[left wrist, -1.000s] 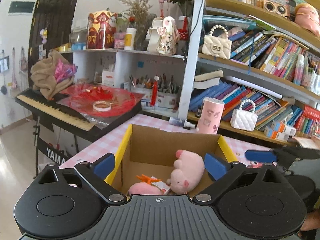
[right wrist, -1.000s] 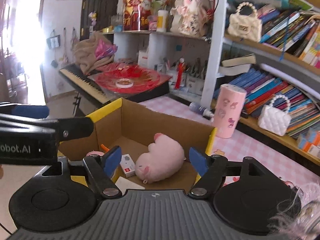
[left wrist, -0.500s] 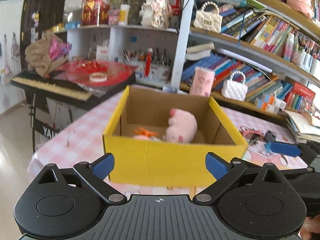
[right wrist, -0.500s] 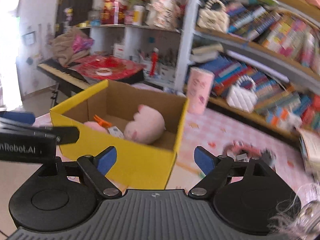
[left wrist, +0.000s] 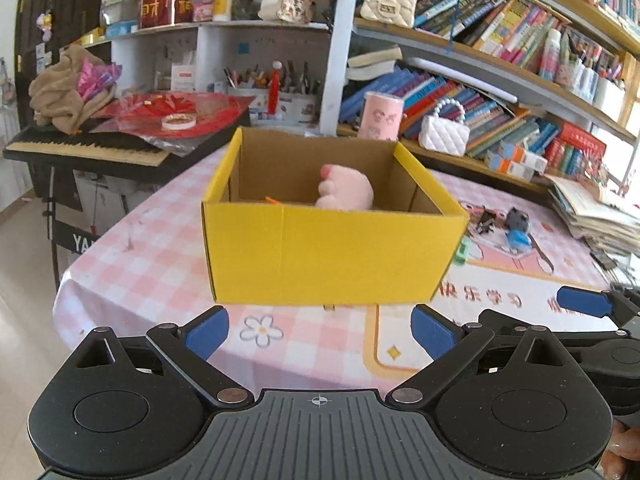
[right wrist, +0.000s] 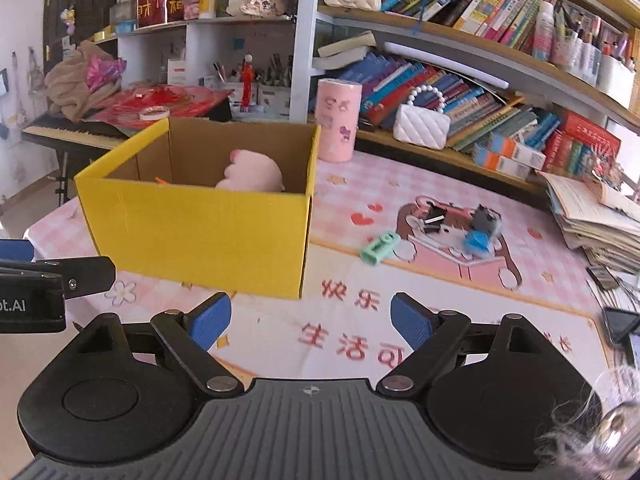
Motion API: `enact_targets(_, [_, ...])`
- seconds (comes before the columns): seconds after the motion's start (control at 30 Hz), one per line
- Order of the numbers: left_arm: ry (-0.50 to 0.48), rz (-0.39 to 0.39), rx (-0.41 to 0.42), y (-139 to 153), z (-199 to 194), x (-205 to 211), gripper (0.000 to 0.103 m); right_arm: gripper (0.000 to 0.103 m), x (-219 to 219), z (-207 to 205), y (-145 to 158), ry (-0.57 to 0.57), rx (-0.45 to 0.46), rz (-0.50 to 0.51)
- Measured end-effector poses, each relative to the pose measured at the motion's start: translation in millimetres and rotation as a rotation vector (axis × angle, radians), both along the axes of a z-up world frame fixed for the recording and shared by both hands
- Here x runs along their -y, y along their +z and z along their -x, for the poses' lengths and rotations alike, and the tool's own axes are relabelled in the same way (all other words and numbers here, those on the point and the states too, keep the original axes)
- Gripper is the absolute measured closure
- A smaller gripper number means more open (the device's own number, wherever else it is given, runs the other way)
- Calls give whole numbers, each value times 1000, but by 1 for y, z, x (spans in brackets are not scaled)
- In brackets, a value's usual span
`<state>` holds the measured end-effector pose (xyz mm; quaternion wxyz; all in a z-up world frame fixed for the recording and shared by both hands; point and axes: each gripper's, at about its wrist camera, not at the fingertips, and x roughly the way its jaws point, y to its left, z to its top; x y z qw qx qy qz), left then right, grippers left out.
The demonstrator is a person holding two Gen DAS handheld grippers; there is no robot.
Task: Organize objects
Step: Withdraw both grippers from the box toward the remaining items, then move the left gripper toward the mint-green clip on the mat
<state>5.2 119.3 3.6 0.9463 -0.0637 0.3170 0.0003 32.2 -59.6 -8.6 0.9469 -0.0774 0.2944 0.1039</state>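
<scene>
The left tool [left wrist: 320, 326] is hanging at the lower middle of its frame with both blue fingertips wide apart and nothing between them. The right tool [right wrist: 310, 320] is showing the same in its own view: spread jaws, empty, low over the table [right wrist: 440, 320]. Both are sitting back from the objects, so I judge that one piece is finished and the next one is being chosen.

Just above the left tool, in the middle of the frame, a yellow cardboard box [left wrist: 328, 256] is standing on the table with its top open. The walls are stiff and flat, yellow outside and plain brown inside, which is making it a good collecting place. A pink plush toy [left wrist: 346, 194], soft and rounded, is lying inside against the far wall, and a thin orange piece [left wrist: 274, 200] is showing beside it.

In the right view, at the middle right, small things are lying loose on the glossy printed tablecloth: a mint green rectangular item [right wrist: 379, 247], a blue block [right wrist: 476, 242] and a dark grey piece [right wrist: 486, 218], all hard-looking. Probably these are waiting for the box. A pink cylinder [right wrist: 337, 120], smooth and upright, is standing behind the box.
</scene>
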Motion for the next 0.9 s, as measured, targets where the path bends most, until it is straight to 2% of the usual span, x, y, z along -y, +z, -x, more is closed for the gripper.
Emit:
enact_targets(0.4, [-84, -9, -47, -7, 12, 11, 4, 13, 9, 29, -6, -79, -22, 24])
enact_targets(0.9, [-231, -10, -73, -13, 8, 51, 4, 12, 46, 47, -10, -212, -43, 38])
